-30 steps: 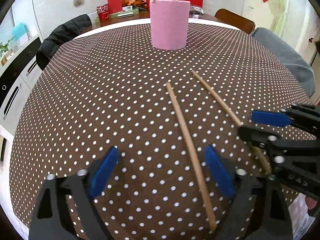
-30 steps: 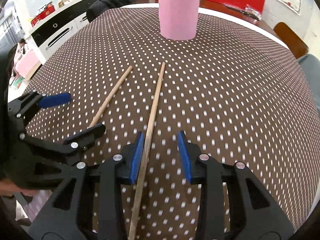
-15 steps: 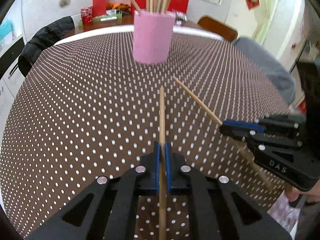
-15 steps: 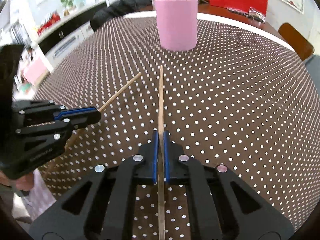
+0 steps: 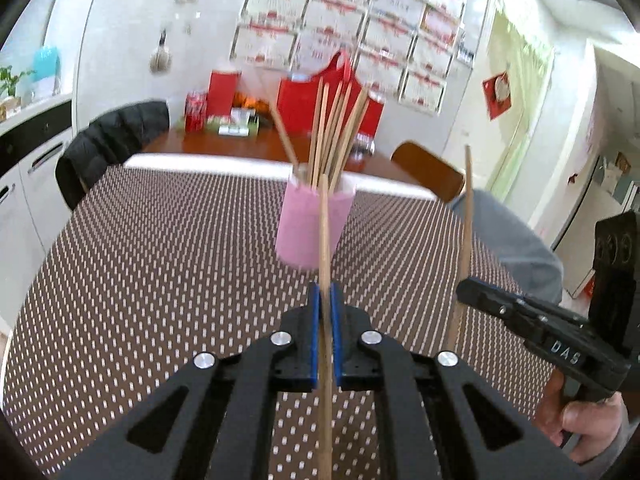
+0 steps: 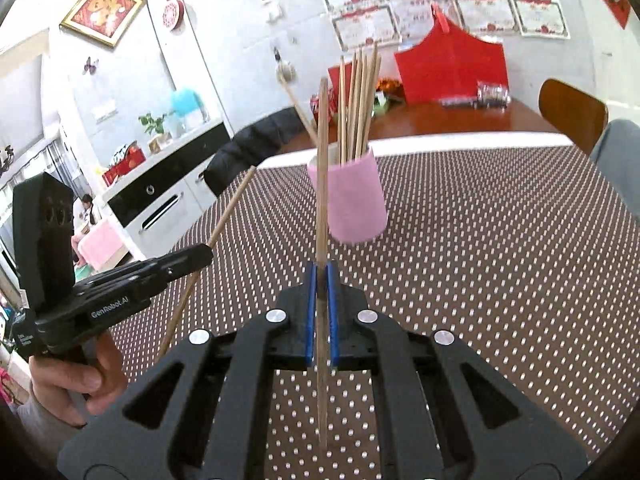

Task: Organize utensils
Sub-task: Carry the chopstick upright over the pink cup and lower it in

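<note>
Left tool (image 5: 324, 332): blue pads pressed together on a wooden chopstick (image 5: 324, 248), which runs straight out between them and stands clear of the tabletop (image 5: 160, 264). In the left wrist view its far tip overlaps the pink cup (image 5: 310, 224) — whether it touches the cup cannot be told.

Right tool (image 6: 320, 312): likewise clamped tight on a second chopstick (image 6: 321, 168), gripped part-way along its length, the short end projecting back below the pads, the long end rising in front of the cup. From the left wrist view the same tool (image 5: 466, 292) appears at the right edge, its chopstick tilted steeply upward and lifted off the cloth; a hand (image 5: 580, 428) grips the handle.

From the right wrist view the left tool (image 6: 200, 254) sits at the left, its chopstick (image 6: 224, 220) slanting up toward the cup; the hand (image 6: 76, 384) holding it shows below.

Pink cup: upright on the brown white-dotted tablecloth, toward the far side of the tabletop, holding a bundle of chopsticks (image 6: 358, 100) — one leans out to the left of the rest. No utensils are seen lying on the cloth.

Surroundings: a black jacket (image 5: 108, 140) over a chair at far left, a red bag (image 6: 450, 68) on the wooden table behind, certificates (image 5: 344, 28) on the wall.
</note>
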`<state>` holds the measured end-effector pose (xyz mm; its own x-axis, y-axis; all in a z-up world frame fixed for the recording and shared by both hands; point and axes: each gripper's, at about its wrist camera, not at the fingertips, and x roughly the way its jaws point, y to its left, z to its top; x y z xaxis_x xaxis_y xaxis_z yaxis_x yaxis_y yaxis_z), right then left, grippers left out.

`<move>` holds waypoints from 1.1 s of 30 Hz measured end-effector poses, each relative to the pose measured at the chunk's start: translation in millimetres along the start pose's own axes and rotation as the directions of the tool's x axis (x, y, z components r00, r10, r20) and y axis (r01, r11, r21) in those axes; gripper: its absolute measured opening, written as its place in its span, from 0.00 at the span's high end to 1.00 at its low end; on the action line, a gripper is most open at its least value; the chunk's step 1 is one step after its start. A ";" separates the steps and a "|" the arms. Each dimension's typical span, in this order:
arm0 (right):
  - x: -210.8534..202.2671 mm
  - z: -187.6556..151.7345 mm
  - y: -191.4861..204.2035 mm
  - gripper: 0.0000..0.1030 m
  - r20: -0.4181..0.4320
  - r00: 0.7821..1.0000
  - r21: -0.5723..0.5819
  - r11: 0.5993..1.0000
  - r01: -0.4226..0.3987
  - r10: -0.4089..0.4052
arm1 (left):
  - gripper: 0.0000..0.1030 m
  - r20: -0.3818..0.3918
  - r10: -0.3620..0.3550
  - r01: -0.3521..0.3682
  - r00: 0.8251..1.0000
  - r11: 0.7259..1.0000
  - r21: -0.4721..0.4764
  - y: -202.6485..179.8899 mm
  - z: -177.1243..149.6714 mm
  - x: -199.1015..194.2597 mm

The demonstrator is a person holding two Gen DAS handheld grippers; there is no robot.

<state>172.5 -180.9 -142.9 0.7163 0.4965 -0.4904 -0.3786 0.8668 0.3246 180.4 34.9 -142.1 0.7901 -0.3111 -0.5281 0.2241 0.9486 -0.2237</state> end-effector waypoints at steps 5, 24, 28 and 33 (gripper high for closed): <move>0.1 17.2 4.2 0.95 0.039 0.999 -0.011 1.000 -0.006 0.007 | 0.95 0.112 -0.023 0.023 0.993 1.000 0.005 -2.6 22.2 -9.8; -1.2 116.0 12.5 0.95 0.210 0.978 -0.107 0.994 0.012 0.011 | 0.95 0.404 -0.142 0.127 0.904 0.990 0.064 -6.8 127.7 3.1; 3.1 146.3 15.9 0.95 0.255 0.967 -0.128 0.992 0.023 0.011 | 0.95 0.427 -0.176 0.163 0.887 0.984 0.068 -6.7 153.9 18.8; 21.3 181.8 15.9 0.95 0.289 0.957 -0.149 0.988 0.048 -0.003 | 0.95 0.441 -0.212 0.207 0.872 0.976 0.058 -5.9 176.2 49.7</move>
<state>288.4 -165.1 -1.1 0.8562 0.4592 -0.2368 -0.4270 0.8869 0.1760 318.8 24.1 -22.7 0.8933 -0.4465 -0.0520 0.4161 0.8651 -0.2801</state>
